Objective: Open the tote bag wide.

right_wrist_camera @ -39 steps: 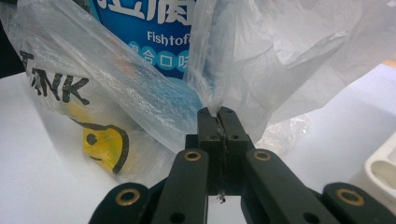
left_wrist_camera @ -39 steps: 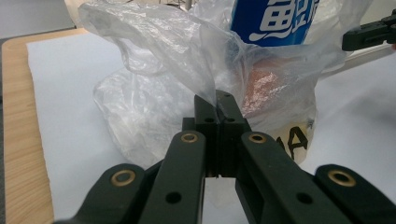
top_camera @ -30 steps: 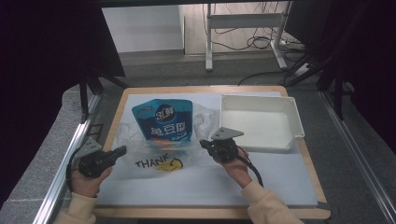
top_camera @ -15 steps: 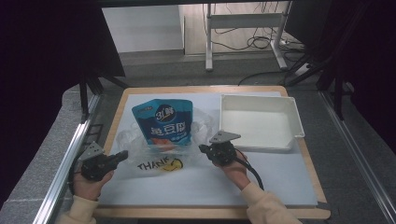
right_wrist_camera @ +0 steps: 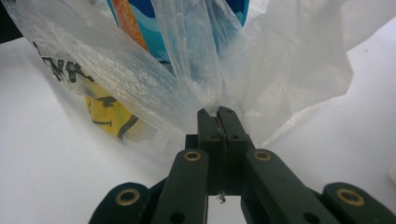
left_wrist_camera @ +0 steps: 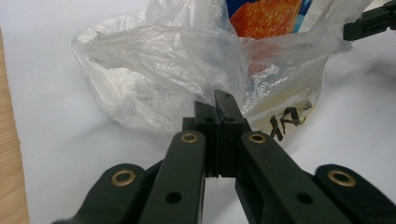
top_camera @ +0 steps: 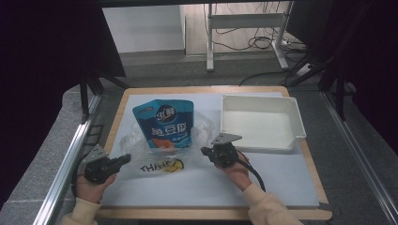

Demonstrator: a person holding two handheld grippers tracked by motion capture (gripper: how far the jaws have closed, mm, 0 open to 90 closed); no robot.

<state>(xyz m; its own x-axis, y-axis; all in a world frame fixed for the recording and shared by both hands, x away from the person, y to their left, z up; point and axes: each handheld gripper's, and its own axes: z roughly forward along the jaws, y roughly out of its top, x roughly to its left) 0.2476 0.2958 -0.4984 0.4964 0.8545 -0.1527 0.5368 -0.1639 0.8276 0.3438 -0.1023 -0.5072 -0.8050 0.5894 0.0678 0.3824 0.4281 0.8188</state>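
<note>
A clear plastic bag printed with black THANK letters and a yellow smiley lies on the white mat. A blue snack pouch lies partly inside it. My left gripper is at the bag's left edge. In the left gripper view its jaws are shut, with the film gathering at their tips. My right gripper is at the bag's right edge. The right gripper view has those jaws shut on a pinched fold of film, with the pouch behind.
An empty white tray sits at the right back of the wooden board. A white mat covers the board toward the near edge. A metal rail runs along the left side.
Both grippers have drifted very slightly toward the near edge, jaws still shut. The bag and pouch lie where they were.
</note>
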